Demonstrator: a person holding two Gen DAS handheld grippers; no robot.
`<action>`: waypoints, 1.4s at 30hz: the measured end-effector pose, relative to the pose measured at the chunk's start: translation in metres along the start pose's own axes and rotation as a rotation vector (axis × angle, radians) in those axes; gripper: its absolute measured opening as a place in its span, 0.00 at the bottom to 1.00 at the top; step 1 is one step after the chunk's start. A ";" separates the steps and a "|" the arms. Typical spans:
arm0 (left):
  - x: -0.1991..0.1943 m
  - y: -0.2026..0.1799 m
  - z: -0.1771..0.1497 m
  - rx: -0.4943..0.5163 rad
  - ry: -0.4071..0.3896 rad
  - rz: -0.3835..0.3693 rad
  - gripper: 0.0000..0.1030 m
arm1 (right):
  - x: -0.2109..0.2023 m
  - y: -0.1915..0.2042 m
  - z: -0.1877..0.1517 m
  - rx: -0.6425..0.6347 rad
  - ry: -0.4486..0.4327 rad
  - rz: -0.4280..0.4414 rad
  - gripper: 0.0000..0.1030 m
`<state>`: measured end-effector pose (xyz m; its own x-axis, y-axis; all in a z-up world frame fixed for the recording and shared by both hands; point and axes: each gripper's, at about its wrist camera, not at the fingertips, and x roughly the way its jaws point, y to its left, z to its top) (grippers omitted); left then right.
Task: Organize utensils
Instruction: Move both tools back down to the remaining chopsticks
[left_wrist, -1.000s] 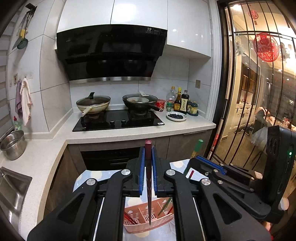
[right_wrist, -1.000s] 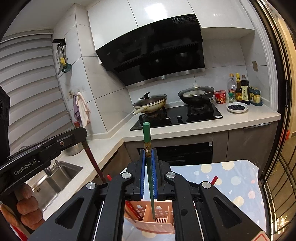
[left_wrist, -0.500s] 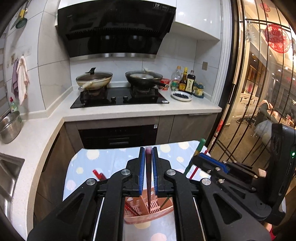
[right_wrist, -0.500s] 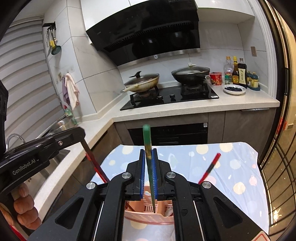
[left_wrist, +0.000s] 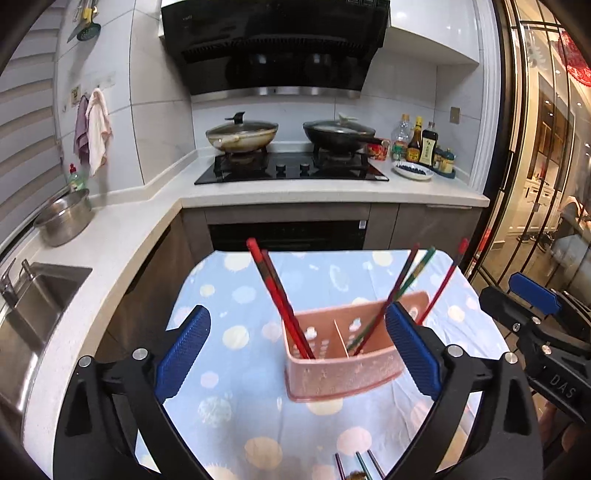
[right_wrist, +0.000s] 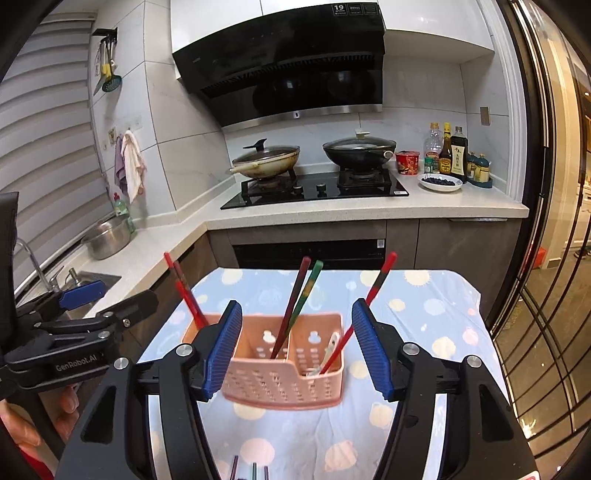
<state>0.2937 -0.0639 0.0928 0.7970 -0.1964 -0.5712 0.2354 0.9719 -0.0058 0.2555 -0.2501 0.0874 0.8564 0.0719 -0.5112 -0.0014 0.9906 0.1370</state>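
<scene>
A pink perforated basket (left_wrist: 341, 360) (right_wrist: 280, 373) with a middle divider stands on the blue spotted tablecloth (left_wrist: 236, 295). Red chopsticks (left_wrist: 277, 299) lean in its left compartment. A dark red and a green chopstick (left_wrist: 402, 284) (right_wrist: 299, 299) lean at the divider, and a red one (right_wrist: 365, 302) in the right. My left gripper (left_wrist: 297, 349) is open and empty, just before the basket. My right gripper (right_wrist: 295, 345) is open and empty, framing the basket. Several more chopstick tips (left_wrist: 356, 465) (right_wrist: 251, 470) lie on the cloth near me.
The kitchen counter (left_wrist: 122, 236) runs left and behind, with a sink (left_wrist: 26, 295), a steel pot (left_wrist: 64, 218), a hob with two pans (left_wrist: 242, 134), bottles (left_wrist: 424, 147) and a plate (left_wrist: 413, 170). A glass door (left_wrist: 535, 184) is at the right.
Both grippers have opened and let go of their chopsticks, the dark red and the green one, which now stand in the basket. Both grippers have drawn back and tilted down.
</scene>
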 end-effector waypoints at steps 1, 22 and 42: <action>-0.001 0.000 -0.004 0.000 0.008 0.003 0.90 | -0.002 0.000 -0.002 0.002 0.005 0.003 0.58; -0.003 -0.006 -0.087 -0.016 0.185 0.019 0.93 | -0.027 0.008 -0.080 0.003 0.134 -0.014 0.62; -0.024 -0.014 -0.156 -0.014 0.280 0.037 0.93 | -0.066 0.000 -0.150 0.014 0.219 -0.027 0.64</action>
<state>0.1847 -0.0522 -0.0217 0.6198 -0.1197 -0.7756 0.1999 0.9798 0.0085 0.1216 -0.2374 -0.0066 0.7237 0.0703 -0.6865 0.0286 0.9909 0.1317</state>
